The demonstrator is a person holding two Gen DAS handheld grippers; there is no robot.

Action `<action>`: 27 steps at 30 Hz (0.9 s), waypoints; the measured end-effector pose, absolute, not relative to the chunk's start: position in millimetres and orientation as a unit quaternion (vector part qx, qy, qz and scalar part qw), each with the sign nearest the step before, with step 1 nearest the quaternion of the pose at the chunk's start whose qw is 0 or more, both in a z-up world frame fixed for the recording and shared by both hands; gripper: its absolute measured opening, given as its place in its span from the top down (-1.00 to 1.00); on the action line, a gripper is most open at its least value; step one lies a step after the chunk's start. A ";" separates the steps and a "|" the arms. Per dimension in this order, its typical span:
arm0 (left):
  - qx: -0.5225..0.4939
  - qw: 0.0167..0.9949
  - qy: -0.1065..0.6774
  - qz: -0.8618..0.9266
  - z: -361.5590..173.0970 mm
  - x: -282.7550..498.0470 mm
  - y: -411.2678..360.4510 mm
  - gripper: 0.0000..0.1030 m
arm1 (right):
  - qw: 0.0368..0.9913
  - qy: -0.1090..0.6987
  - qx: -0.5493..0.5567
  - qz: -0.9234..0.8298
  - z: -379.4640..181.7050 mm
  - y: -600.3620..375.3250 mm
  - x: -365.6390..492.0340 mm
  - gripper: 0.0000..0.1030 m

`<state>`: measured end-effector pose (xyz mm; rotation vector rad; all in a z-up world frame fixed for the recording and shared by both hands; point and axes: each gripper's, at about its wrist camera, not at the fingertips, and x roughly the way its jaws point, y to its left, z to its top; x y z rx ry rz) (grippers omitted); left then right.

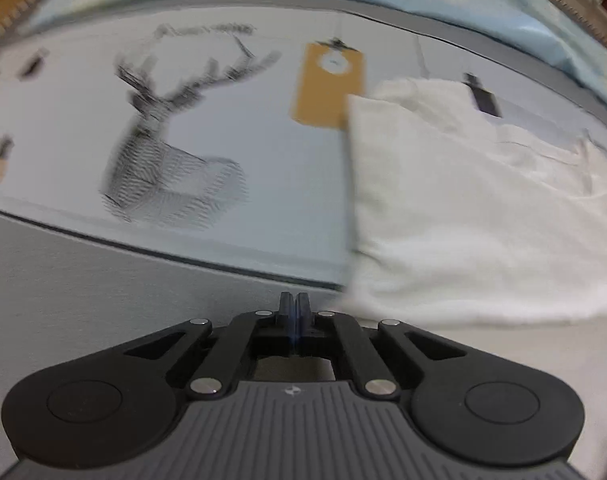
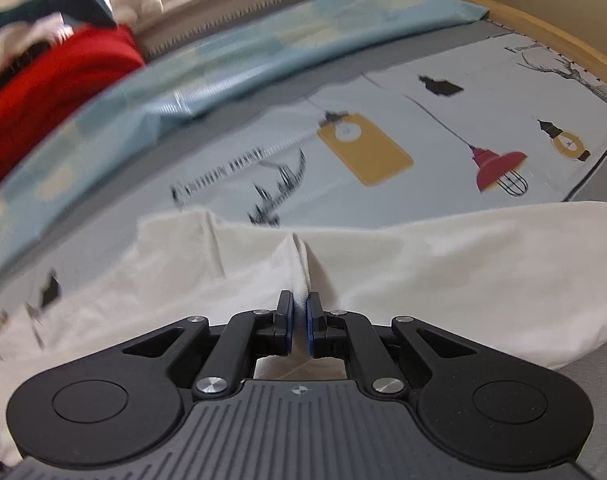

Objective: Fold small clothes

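Garment lies on the printed sheet; folded blanket behind it, heaped cloth beyond, left.

Bare printed sheet beside white garment

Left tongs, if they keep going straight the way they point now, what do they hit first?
Probably the grey bedding just ahead of the shut, empty left tongs, close beside the edge of the white garment to their right. The picture is blurred, so depth is uncertain.
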<state>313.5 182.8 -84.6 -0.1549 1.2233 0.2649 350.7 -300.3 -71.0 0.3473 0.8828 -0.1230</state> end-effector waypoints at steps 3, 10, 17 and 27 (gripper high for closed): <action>-0.165 0.826 0.529 0.099 -68.9 314.2 196.4 0.90 | 0.870 0.458 0.165 -0.076 -80.7 -301.3 353.2 0.84; -0.185 0.842 0.502 0.070 -74.1 326.7 185.4 0.15 | 0.900 0.388 0.178 -0.085 -59.2 -303.8 342.5 0.75; -0.216 0.838 0.495 0.078 -95.4 337.9 178.6 0.14 | 0.880 0.417 0.205 -0.096 -69.9 -314.1 345.2 0.75; -0.127 0.861 0.465 0.162 -69.6 337.0 157.9 0.90 | 0.874 0.425 0.217 -0.093 -67.0 -329.6 343.2 0.75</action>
